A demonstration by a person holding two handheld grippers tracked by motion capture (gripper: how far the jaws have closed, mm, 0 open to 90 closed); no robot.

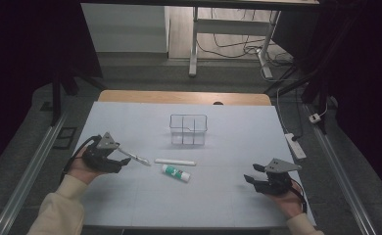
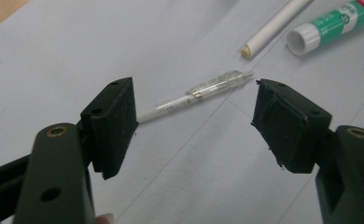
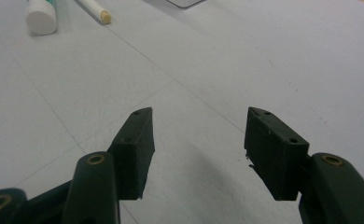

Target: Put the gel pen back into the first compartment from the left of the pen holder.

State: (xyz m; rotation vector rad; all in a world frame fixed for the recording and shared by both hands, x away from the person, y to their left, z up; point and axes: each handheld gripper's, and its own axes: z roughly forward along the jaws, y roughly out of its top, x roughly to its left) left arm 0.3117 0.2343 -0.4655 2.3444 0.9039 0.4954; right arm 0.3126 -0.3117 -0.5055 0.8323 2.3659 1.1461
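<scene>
Pen (image 2: pixel 196 93) lies ahead between the unclenched left gripper (image 2: pixel 194 126) jaws, ungrasped; pickup step, next calls for closing squarely on its barrel.

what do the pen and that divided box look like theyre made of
Pen: likely plastic, a glossy white barrel and a clear upper section, with a small metallic-looking tip. Divided box: probably clear plastic or acrylic, since the table shows through its walls; glass cannot be ruled out.
</scene>
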